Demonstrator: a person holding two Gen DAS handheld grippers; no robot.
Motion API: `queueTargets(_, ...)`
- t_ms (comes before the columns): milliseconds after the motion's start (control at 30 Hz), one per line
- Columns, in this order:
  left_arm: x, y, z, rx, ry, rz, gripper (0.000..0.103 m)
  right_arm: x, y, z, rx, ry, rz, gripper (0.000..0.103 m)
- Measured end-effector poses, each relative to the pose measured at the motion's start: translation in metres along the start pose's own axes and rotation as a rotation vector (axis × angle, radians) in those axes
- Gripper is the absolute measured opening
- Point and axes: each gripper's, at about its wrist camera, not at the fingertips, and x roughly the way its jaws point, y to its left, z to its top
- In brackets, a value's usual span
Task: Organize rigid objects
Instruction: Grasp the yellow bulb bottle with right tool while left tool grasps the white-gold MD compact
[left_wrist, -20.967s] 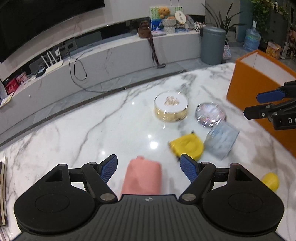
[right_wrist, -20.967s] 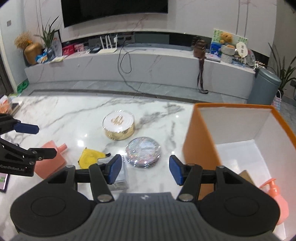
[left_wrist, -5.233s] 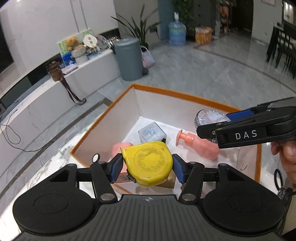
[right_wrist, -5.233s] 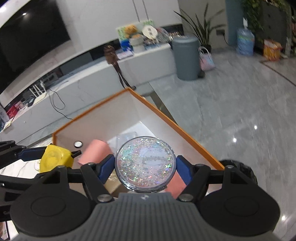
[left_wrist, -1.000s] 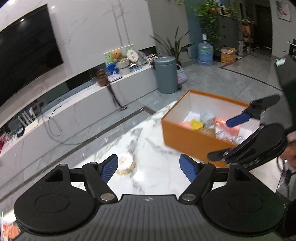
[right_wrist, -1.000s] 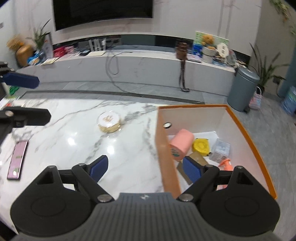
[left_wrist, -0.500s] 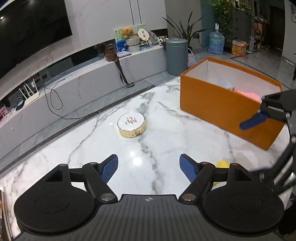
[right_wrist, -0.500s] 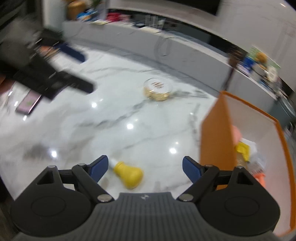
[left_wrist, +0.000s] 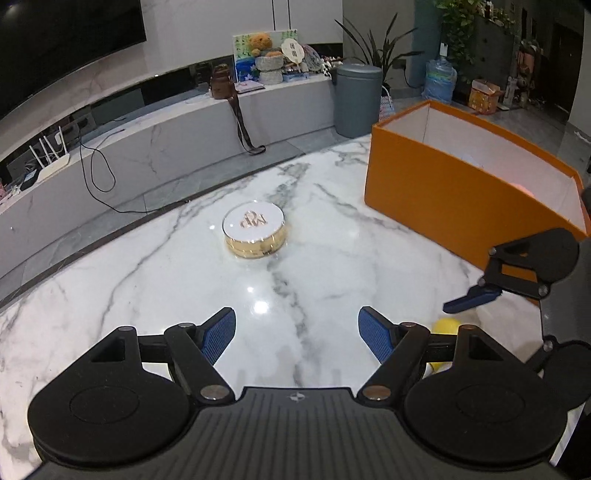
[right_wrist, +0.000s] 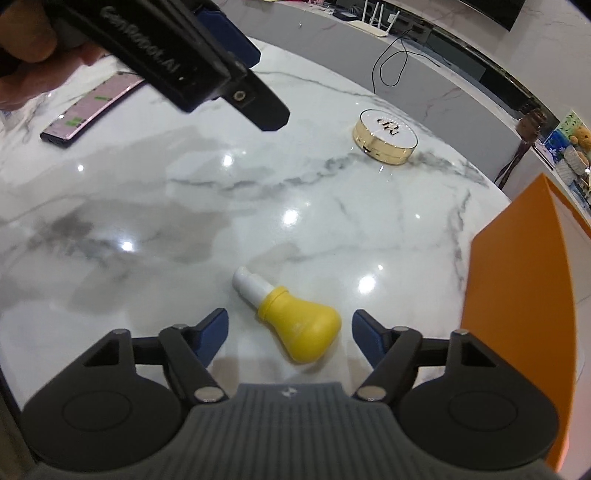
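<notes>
My right gripper (right_wrist: 290, 338) points steeply down at the bench (right_wrist: 184, 229), and its jaws have just been closing in; they stand part-way apart with the yellow bottle (right_wrist: 299, 326) lying on its side between them, the blue pads clear of it on both sides. The bottle's fat end sits low in the frame toward the gripper and its white cap (right_wrist: 248, 282) points to the upper left. To the right of it in that view stands the orange box (right_wrist: 517, 295), near the bottle but not touching it. Farther up, in the upper right of the frame, the round gold tin (right_wrist: 386, 137) with a white lid sits alone on the marble. At the upper left a phone (right_wrist: 88, 107) lies flat near the bench edge, partly under my left gripper (right_wrist: 236, 74), which a hand (right_wrist: 26, 55) holds from the corner. From the left wrist view, my left gripper (left_wrist: 297, 332) hangs wide with nothing between its pads over bare marble; the gold tin (left_wrist: 255, 229) is ahead at mid-frame, the orange box (left_wrist: 461, 192) at the right with its top open, and a sliver of the yellow bottle (left_wrist: 445, 326) shows at the lower right under the right gripper (left_wrist: 472, 299).
</notes>
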Motion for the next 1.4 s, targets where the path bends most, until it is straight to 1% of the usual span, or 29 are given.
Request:
queueTargets(33,0.003,-0.001,-0.001,0.002,0.008,0.0,0.089,0.003,-0.001,0.001,-0.004,0.002,0.001,0.067)
queueTargets(133,0.005,-0.003,-0.003,0.007,0.02,0.003,0.089,0.01,-0.003,0.002,-0.002,0.021,0.003,0.053)
queueTargets(167,0.004,-0.004,-0.003,0.007,0.02,0.002,0.089,0.013,-0.003,0.002,0.002,0.03,0.001,0.052)
queueTargets(267,0.003,-0.005,-0.004,0.004,0.019,-0.001,0.089,0.013,-0.01,-0.001,0.044,0.031,0.02,0.052)
queueTargets(367,0.005,-0.005,-0.003,-0.004,0.022,0.0,0.089,0.014,-0.019,-0.002,0.12,0.042,0.01,0.052)
queueTargets(433,0.009,-0.004,-0.002,-0.023,0.012,0.0,0.089,0.016,-0.032,-0.004,0.208,0.053,-0.014,0.052)
queueTargets(533,0.017,-0.003,0.002,-0.049,-0.031,0.01,0.089,0.017,-0.051,-0.009,0.333,0.059,-0.06,0.052)
queueTargets(633,0.028,-0.004,0.007,-0.043,-0.067,0.043,0.089,0.019,-0.062,-0.01,0.388,0.066,-0.1,0.052)
queueTargets(700,0.037,-0.003,0.013,-0.035,-0.087,0.063,0.089,0.02,-0.064,-0.01,0.404,0.069,-0.115,0.052)
queueTargets(767,0.05,0.002,0.02,-0.039,-0.097,0.079,0.089,0.02,-0.065,-0.01,0.412,0.068,-0.112,0.052)
queueTargets(900,0.079,0.01,0.028,-0.069,-0.089,0.073,0.089,0.021,-0.066,-0.01,0.418,0.065,-0.11,0.052)
queueTargets(1000,0.093,0.012,0.03,-0.071,-0.087,0.076,0.089,0.022,-0.069,-0.01,0.42,0.069,-0.107,0.052)
queueTargets(1300,0.12,0.027,0.043,-0.129,-0.08,0.09,0.089,0.026,-0.081,-0.007,0.44,0.063,-0.095,0.052)
queueTargets(1400,0.124,0.03,0.048,-0.154,-0.093,0.093,0.092,0.026,-0.081,-0.007,0.438,0.059,-0.092,0.052)
